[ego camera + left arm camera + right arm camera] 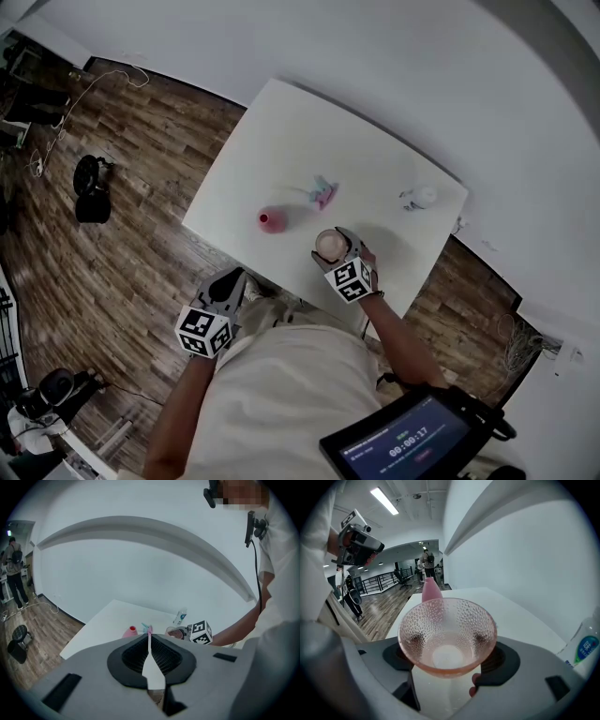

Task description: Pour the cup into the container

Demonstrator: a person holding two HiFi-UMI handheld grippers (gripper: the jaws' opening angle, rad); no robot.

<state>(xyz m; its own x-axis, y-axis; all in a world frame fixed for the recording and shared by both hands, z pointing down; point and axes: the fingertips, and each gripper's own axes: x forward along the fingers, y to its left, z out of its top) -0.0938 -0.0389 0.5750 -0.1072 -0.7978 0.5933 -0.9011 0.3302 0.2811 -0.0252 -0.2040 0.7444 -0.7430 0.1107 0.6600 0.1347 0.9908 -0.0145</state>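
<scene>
Right tool (pixel 450 660) clamps the dimpled pink cup (pixel 447 630) above the white counter (pixel 281 150); left tool (pixel 150 660), lower left, is closed and empty.

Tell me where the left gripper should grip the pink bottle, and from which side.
Probably around the body of the pink bottle, below its cap, with the left gripper coming in level from the person's edge of the table. It stands upright with room around it, and the right gripper holds the cup to its right.
</scene>
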